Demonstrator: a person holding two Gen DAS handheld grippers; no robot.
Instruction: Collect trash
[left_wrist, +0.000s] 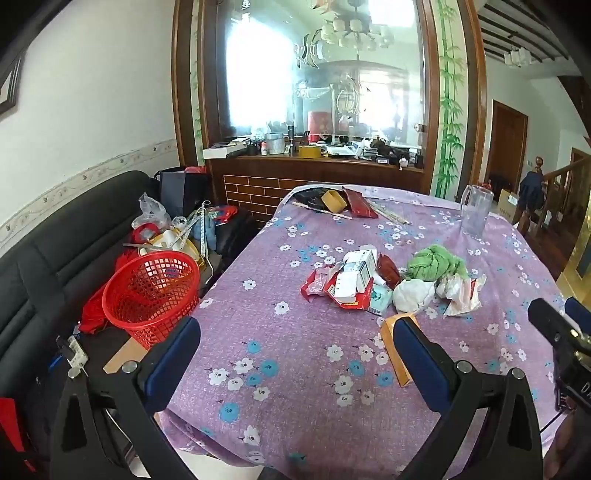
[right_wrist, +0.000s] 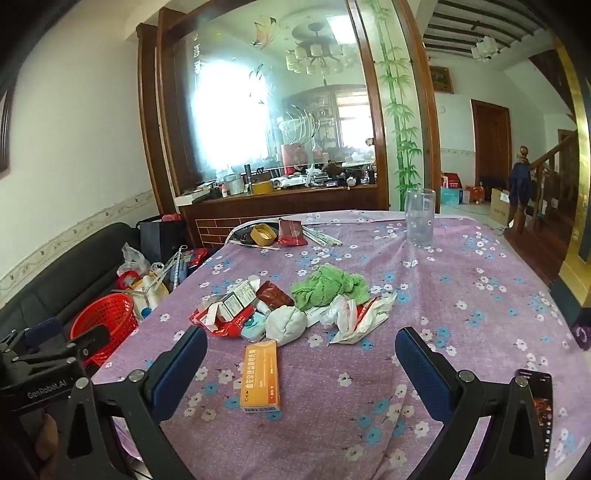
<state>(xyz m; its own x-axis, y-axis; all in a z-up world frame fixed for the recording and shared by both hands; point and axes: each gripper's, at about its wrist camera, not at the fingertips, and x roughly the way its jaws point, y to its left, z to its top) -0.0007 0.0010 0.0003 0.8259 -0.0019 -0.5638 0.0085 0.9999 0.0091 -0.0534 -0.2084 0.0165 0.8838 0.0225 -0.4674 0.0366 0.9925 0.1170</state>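
A pile of trash (left_wrist: 354, 282) lies mid-table on the purple flowered cloth: red and white cartons, a brown sachet, a white crumpled wad (left_wrist: 412, 295), torn wrappers (left_wrist: 461, 291); it also shows in the right wrist view (right_wrist: 236, 306). An orange medicine box (right_wrist: 260, 374) lies nearer, its edge showing in the left wrist view (left_wrist: 391, 343). A red mesh basket (left_wrist: 151, 295) stands left of the table, also seen in the right wrist view (right_wrist: 105, 325). My left gripper (left_wrist: 295, 354) is open and empty above the table's near edge. My right gripper (right_wrist: 301, 363) is open and empty, straddling the orange box from above.
A green cloth (right_wrist: 330, 286) lies beside the pile. A clear pitcher (right_wrist: 419, 216) stands far right. A tape roll (right_wrist: 264, 234) and a red pouch (right_wrist: 291, 230) lie at the far edge. A black sofa (left_wrist: 55, 258) with clutter is left. A phone (right_wrist: 537, 402) lies near right.
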